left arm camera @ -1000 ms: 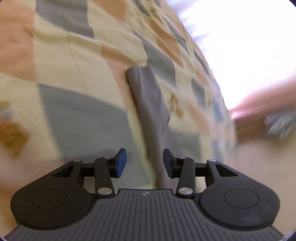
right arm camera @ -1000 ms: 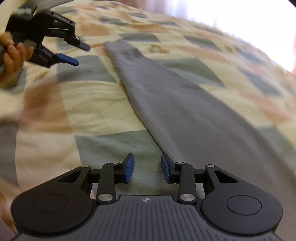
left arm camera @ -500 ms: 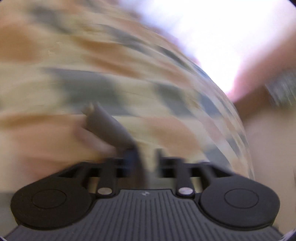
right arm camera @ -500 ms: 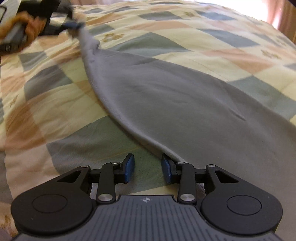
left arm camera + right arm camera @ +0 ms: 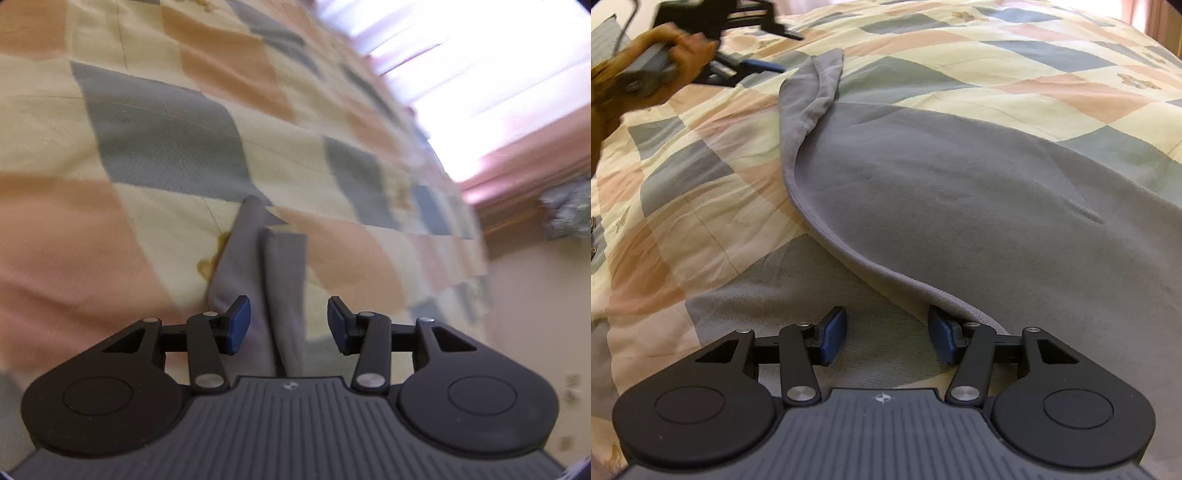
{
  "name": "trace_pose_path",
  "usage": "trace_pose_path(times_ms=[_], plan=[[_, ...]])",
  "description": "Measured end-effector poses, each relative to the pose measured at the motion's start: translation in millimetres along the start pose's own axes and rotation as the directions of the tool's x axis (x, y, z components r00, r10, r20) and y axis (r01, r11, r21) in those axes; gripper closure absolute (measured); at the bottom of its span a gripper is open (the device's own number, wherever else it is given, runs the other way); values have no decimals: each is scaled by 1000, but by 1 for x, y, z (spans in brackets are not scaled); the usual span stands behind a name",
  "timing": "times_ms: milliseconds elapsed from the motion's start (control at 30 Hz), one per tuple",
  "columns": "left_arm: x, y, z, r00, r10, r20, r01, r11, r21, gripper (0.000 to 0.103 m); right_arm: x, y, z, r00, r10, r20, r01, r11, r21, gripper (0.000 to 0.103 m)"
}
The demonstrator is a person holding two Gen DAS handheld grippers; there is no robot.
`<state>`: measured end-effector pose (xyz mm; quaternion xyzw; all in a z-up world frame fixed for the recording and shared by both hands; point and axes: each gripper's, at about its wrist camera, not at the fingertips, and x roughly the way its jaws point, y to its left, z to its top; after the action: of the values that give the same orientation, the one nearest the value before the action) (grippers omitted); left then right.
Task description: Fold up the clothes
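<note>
A patchwork quilt (image 5: 155,125) of cream, peach and grey-blue squares covers the bed, with a bright window and pink curtain (image 5: 528,162) at the far right of the left wrist view. In that view the left gripper (image 5: 289,325) points down at the quilt with its blue pads (image 5: 238,325) apart; its jaws have just been closing, yet neither pad presses on anything. Between them runs a narrow folded end of the grey garment (image 5: 284,280), bunched into two ridges that stretch from under the gripper away to a tip on the quilt. The picture is blurred, most of all at the left and far edges. In the right wrist view the same quilt (image 5: 701,206) fills the frame and the grey garment (image 5: 960,192) lies spread over its middle and right, narrowing to a twisted end at the far left. Its hemmed edge curves down to the right gripper (image 5: 888,336), whose jaws have just been opening — only quilt lies between them, and the hem lies over the right finger. At the far left a hand (image 5: 661,59) holds the left gripper (image 5: 783,51), blurred, just beside the garment's twisted end.
</note>
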<state>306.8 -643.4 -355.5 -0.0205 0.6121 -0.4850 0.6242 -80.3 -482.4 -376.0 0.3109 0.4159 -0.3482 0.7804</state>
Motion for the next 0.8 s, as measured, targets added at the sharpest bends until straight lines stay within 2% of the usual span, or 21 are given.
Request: trace_pose_path(times_ms=[67,100,167,200,233,267,300,367,433,500,567,600,633,667,700,767,800], plan=[[20,1,5,999,35,-14,-36,999,-22,65,-1,-1,1,1000,4,-2,-4,1000,4,51],[28,2,5,998,52,-20,-53,998,-29,69,-2,-2,1,1000,4,-2,-4,1000,4,54],[29,2,6,998,59,2,-59,998,-19,102,-4,-3,1,1000,-9,1,9,1000,-8,63],[25,2,7,998,56,24,-56,998,-4,103,-6,-4,1,1000,-20,7,20,1000,-13,71],[14,2,6,997,44,60,-45,999,9,103,-8,-6,0,999,-37,16,38,999,-10,85],[-3,5,4,995,27,98,-30,999,26,103,-10,-8,-1,998,-58,23,58,998,-5,92],[-22,8,2,991,9,136,-15,999,43,103,-12,-11,-1,997,-74,33,74,997,-1,103],[-69,21,-5,979,-14,204,3,999,54,103,-16,-16,-3,995,-87,54,86,996,8,103],[-121,44,-15,963,0,271,-14,999,53,103,-20,-15,-6,996,-68,63,70,997,-17,103],[-159,76,-29,955,61,290,-76,996,40,103,-25,-11,-10,997,-48,68,52,997,-55,103],[-172,107,-46,948,170,270,-187,982,35,103,-27,-4,-14,999,-8,41,11,996,-91,103],[-174,123,-56,935,243,258,-261,965,38,102,-28,-1,-17,1000,4,22,-2,995,-100,102],[-176,139,-67,917,314,247,-334,942,42,102,-29,3,-20,1000,11,11,-10,994,-106,93],[-174,152,-75,885,399,241,-420,907,40,103,-31,7,-23,1000,15,4,-15,994,-111,91],[-177,167,-83,867,442,228,-457,889,15,103,-35,10,-26,1000,17,3,-16,993,-114,89],[-188,178,-93,862,445,243,-448,893,-44,101,-48,16,-32,1000,13,8,-12,994,-107,86],[-195,176,-98,868,425,255,-428,903,-49,101,-56,18,-36,1000,6,11,-5,995,-96,80]])
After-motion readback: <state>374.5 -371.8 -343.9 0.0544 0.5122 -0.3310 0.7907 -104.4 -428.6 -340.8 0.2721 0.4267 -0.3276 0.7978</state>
